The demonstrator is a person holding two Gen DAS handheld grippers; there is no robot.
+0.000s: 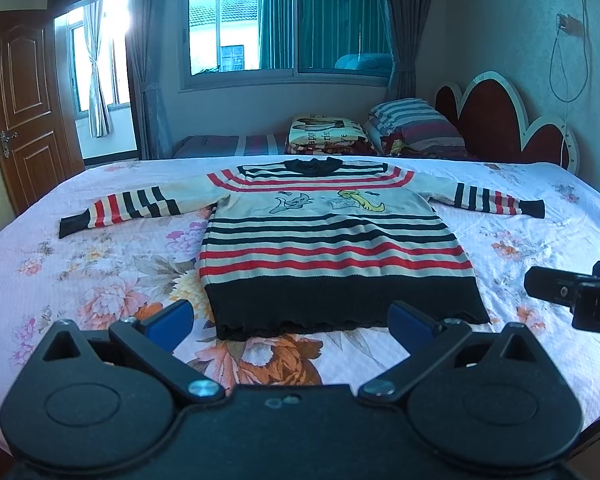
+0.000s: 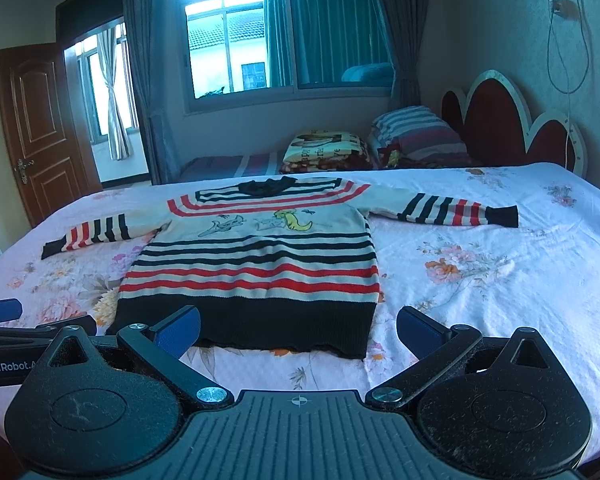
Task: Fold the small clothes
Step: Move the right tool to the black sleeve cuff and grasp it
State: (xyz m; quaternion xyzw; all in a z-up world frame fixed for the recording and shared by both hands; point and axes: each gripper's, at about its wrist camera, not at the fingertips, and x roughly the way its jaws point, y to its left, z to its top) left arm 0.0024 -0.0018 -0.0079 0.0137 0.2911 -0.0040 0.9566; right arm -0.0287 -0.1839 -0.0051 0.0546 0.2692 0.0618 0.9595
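Left wrist view: a striped knit sweater [image 1: 332, 248] lies flat and face up on the floral bedsheet [image 1: 100, 280], both sleeves stretched sideways, black hem nearest the cameras, cartoon animals across its chest. The left gripper [image 1: 290, 318] hovers just before the hem with jaws spread wide, holding nothing. The right gripper [image 2: 298, 330] sits near the hem's right corner, jaws likewise wide apart and empty. On the left gripper's body in the right wrist view, white lettering reads "GenRobot.A" (cut off there). Beyond lie a folded printed blanket [image 1: 328, 132], its writing illegible, and a striped pillow [image 1: 412, 124].
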